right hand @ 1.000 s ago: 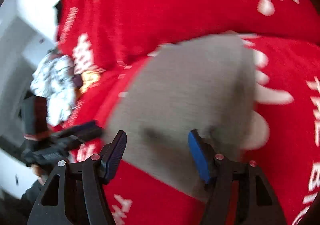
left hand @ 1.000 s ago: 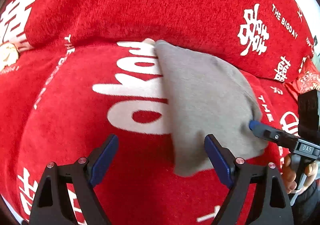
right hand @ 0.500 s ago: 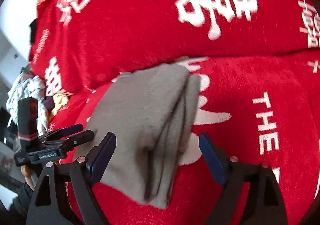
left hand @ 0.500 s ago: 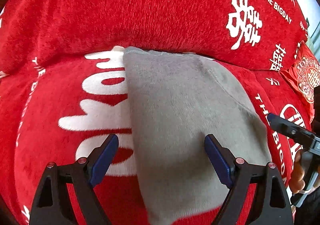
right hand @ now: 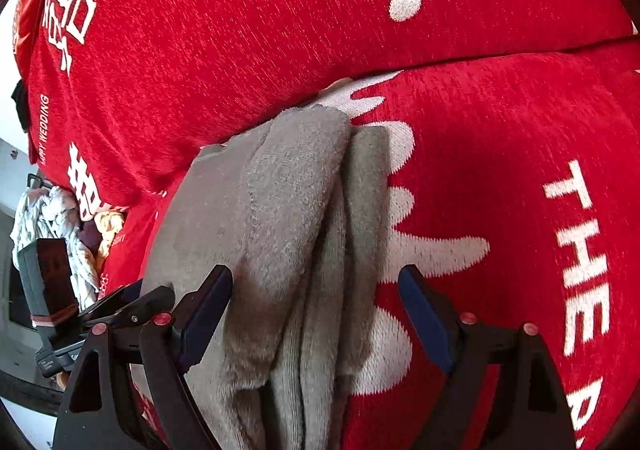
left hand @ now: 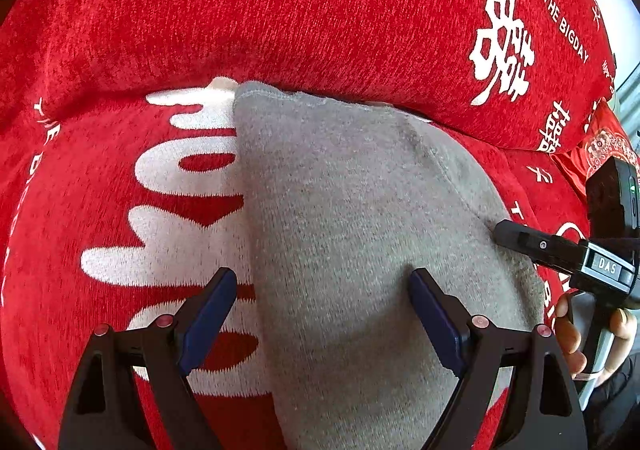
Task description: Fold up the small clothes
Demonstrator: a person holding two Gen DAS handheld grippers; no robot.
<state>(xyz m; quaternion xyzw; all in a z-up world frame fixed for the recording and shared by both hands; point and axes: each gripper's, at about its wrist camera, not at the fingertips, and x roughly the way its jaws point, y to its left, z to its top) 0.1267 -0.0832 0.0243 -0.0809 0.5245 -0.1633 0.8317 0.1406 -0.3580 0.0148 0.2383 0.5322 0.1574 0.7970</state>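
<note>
A grey folded garment [left hand: 352, 234] lies on the seat of a red sofa cover [left hand: 120, 178] with white lettering, its far edge against the back cushion. My left gripper [left hand: 320, 314] hovers open over the garment's near left part, its right pad above the cloth and its left pad above the red cover. In the right wrist view the garment [right hand: 280, 210] shows its stacked folded layers. My right gripper [right hand: 316, 310] stands open astride that layered edge, gripping nothing. One black finger [left hand: 528, 244] of it touches the garment's right edge in the left wrist view.
The red back cushion [right hand: 240, 30] rises right behind the garment. A pile of pale crumpled clothes [right hand: 52, 218] lies at the sofa's left end. A hand [left hand: 572, 334] holds the right gripper's handle. A red patterned item [left hand: 600, 146] sits at the far right.
Both grippers have slid over the garment, so it now fills the space between their jaws. The right gripper's jaws have spread wider, and the folded layers have come into sharp view.
</note>
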